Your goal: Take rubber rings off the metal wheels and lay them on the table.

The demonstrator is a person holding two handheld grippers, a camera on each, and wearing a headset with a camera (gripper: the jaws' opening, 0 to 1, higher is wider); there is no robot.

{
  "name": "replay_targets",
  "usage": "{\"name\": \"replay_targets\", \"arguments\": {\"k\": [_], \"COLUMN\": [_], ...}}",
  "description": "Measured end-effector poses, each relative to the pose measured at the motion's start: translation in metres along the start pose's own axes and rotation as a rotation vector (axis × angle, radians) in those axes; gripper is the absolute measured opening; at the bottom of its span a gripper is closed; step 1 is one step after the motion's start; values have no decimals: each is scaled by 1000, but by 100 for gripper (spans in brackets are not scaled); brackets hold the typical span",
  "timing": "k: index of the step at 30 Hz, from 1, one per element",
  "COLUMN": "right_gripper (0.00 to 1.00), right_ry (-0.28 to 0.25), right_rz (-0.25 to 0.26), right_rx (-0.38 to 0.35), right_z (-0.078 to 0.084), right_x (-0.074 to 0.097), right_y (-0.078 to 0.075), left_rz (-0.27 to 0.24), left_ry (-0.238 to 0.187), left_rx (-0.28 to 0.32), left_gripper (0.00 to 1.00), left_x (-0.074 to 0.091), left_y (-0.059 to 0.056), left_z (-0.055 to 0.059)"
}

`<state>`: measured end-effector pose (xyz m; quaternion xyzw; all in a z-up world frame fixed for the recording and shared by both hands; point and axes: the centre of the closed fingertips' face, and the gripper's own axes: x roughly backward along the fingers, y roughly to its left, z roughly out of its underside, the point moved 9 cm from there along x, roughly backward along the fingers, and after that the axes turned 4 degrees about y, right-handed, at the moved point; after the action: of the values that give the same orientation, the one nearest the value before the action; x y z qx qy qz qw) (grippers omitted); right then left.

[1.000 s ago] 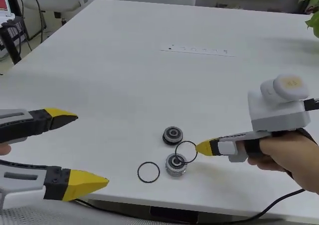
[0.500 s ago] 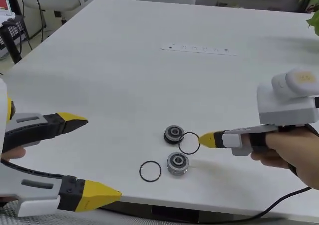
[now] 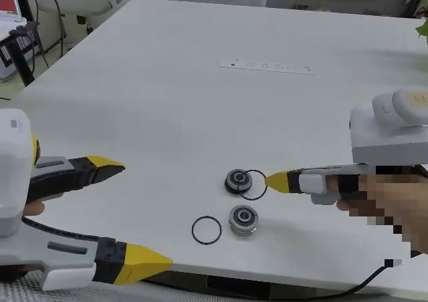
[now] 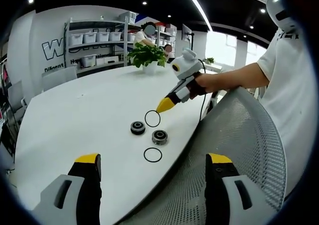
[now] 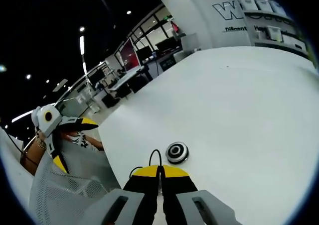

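Two metal wheels sit near the table's front edge, a far wheel (image 3: 237, 180) (image 4: 138, 128) (image 5: 177, 153) and a near wheel (image 3: 243, 219) (image 4: 159, 137). My right gripper (image 3: 274, 180) (image 4: 164, 105) (image 5: 159, 171) is shut on a thin black rubber ring (image 3: 253, 185) (image 4: 152, 119) (image 5: 152, 158), held just above the table beside the far wheel. Another loose ring (image 3: 206, 230) (image 4: 152, 155) lies flat, left of the near wheel. At the left, my left gripper (image 3: 147, 214) (image 4: 153, 157) stands wide open, holding nothing and well apart from the wheels.
A flat white strip (image 3: 267, 66) lies on the white table (image 3: 167, 101) farther back. The table's front edge runs just below the wheels. A black cable (image 3: 374, 275) hangs under the right hand. A grey mesh chair (image 4: 239, 150) stands by the table edge.
My right gripper has drawn the ring away from the near wheel and now holds it beside the far wheel. The left gripper stays open.
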<state>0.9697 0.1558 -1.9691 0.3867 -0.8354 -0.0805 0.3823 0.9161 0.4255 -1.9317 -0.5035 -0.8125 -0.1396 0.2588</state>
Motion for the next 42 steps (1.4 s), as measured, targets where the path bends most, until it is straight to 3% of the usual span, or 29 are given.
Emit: {"name": "replay_targets", "arguments": {"k": [6,11,16,29,37,42], "right_gripper": [0,0,0,0,0,0], "right_ry": [23,29,37,19,52,69], "right_rz": [-27,-72,-87,-90,-86,-38], "right_rx": [96,101,162,152,212,291], "right_z": [0,4,9,16,21,23], "right_x": [-12,-24,-35,-49,-53,-55], "right_y": [16,26,33,22,24,22], "left_rz": [-23,-27,-36,-41,-45,-44], "left_ry": [3,2,1,14,17,20], "left_rx": [-4,-4,-3,-8,-9,-6], "left_gripper": [83,82,81,79,78,77], "left_x": [0,0,0,-1,-1,-1], "left_y": [1,2,3,4,4,4], "left_z": [1,1,2,3,3,3]}}
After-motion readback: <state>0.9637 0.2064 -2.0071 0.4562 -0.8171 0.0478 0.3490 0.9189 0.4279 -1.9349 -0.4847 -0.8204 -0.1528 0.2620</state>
